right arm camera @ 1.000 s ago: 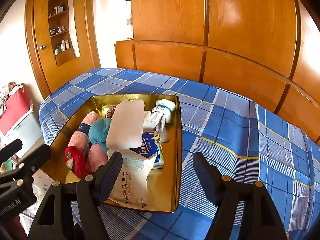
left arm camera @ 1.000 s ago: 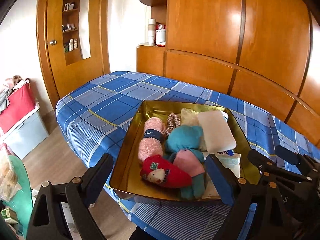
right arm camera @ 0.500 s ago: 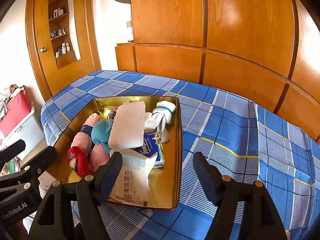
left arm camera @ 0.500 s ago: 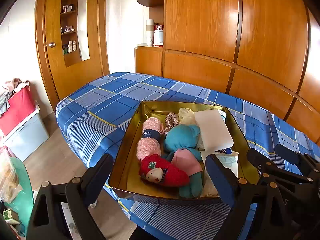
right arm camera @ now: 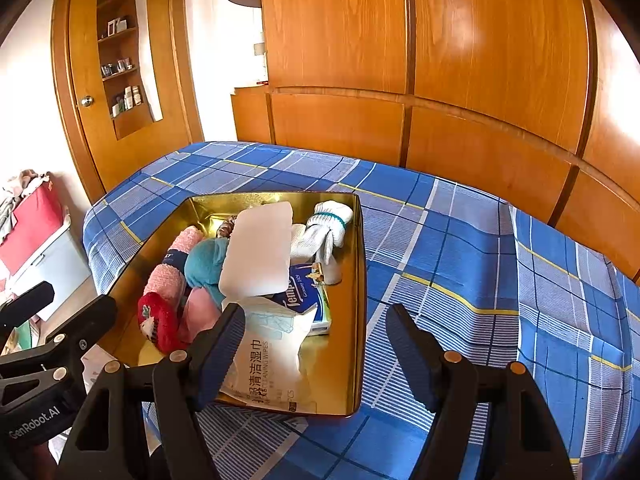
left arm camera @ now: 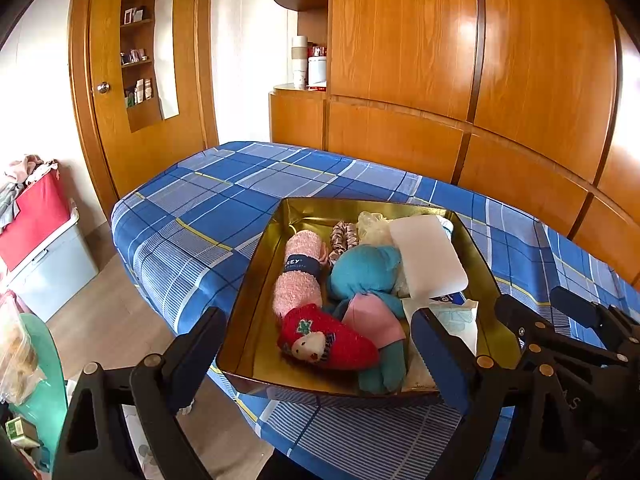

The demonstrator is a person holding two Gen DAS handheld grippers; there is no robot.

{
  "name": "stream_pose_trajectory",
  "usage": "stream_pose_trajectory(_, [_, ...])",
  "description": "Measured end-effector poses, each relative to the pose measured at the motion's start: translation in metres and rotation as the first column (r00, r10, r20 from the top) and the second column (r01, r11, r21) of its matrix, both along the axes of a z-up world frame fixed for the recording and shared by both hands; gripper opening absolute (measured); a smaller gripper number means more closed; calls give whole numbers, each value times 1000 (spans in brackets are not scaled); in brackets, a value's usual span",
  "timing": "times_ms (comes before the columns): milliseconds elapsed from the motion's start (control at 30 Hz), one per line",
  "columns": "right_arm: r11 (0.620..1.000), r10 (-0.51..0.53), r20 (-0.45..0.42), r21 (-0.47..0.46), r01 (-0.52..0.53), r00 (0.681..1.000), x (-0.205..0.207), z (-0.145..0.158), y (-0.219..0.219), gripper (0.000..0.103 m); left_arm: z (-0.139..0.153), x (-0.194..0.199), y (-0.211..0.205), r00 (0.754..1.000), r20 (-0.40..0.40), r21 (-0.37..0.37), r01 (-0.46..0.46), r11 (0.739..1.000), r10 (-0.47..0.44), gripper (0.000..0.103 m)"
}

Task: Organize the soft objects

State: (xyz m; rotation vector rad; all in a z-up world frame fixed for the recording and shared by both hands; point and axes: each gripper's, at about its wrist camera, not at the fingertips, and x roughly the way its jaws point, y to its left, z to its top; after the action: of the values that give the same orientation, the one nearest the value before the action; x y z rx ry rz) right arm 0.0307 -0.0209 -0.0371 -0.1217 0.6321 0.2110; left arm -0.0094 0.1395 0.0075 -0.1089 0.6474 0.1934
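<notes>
While both grippers, left gripper (left arm camera: 316, 344) and right gripper (right arm camera: 316, 340), hang wide open and empty near the gold tray (right arm camera: 362, 280), its crowded soft toys (left arm camera: 360, 276) may snag; lower layers seem hidden.

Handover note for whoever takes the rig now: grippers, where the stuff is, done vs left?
Left gripper: open, empty, short of the gold tray.
Right gripper: open, empty, over the tray's near right corner.
All in the tray, on the blue plaid bed: pink towel roll, teal plush, red plush, white glove, wipes pack, tissue pack.
Done: nothing lifted out.
Left: sort everything.
</notes>
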Motion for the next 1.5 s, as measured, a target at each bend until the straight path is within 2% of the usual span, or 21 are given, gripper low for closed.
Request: stream_pose_trajectory(1500, [1000,1,-7,9,-1,1000,-2,-3,-4,74,-5,0,1,1000,-18,-2,-2,1000,2,94])
